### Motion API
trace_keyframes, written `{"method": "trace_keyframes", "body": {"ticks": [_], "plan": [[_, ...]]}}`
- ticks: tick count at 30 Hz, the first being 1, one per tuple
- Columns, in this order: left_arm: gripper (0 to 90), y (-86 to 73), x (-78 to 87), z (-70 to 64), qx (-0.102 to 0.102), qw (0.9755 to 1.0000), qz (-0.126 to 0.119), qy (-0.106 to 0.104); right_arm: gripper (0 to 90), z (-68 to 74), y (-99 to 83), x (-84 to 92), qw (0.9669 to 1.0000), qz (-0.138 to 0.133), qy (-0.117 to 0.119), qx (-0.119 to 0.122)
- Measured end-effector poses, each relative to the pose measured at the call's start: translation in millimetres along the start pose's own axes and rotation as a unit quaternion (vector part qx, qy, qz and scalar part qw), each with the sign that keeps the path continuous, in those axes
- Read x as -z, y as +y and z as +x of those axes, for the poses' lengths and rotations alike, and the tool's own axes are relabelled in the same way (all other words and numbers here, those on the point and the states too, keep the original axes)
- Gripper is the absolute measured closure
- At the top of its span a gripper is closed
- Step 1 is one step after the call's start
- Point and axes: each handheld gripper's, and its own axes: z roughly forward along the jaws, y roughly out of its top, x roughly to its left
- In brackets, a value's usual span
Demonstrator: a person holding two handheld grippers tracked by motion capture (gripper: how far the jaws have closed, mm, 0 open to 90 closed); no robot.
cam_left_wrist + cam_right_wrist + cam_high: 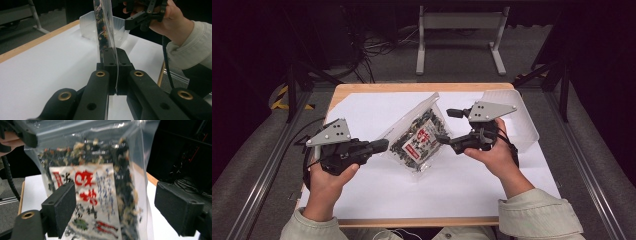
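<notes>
A clear plastic bag point(417, 137) of dark dried bits with a red-and-white label hangs above the white sheet at mid-table. My left gripper point(382, 146) is shut on the bag's left edge; in the left gripper view its jaws point(113, 62) pinch the clear film, and the bag point(103, 25) rises edge-on beyond them. My right gripper point(447, 126) stands open at the bag's right side. In the right gripper view the bag point(100, 190) hangs just ahead of the wide gap between the pads point(61, 207), label facing the camera, with the gripper point(120, 210) holding nothing.
A translucent white bin point(522, 120) sits at the table's right rear, behind the right hand; it is also in the left gripper view point(87, 25). White paper point(362, 110) covers the wooden tabletop. A metal stand point(459, 37) is on the floor beyond the table.
</notes>
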Motion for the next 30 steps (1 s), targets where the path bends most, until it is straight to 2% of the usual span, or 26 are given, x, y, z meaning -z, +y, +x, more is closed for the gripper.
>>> {"method": "trace_keyframes", "body": {"ticks": [10,16,22,27,30], "plan": [[89.6,1.4,-0.8,-4.5,-0.009,0.9999,-0.002,-0.011,14.3,-1.8,11.5,-12.6,0.9997,-0.006,0.022,0.007],[89.6,1.3,-1.4,-7.0,-0.010,0.9997,-0.009,-0.020,13.3,1.4,13.4,-21.3,0.9989,-0.005,0.046,0.008],[89.7,1.0,0.5,-6.8,-0.012,0.9993,-0.024,-0.025,13.1,2.8,13.3,-24.1,0.9986,-0.006,0.052,0.008],[89.6,0.8,0.6,-6.9,-0.015,0.9992,-0.028,-0.026,24.9,3.7,12.1,-20.6,0.9990,0.008,0.041,0.012],[89.7,0.7,0.5,-6.7,-0.015,0.9991,-0.029,-0.025,33.0,2.6,12.0,-16.4,0.9987,0.009,0.050,0.004]]}}
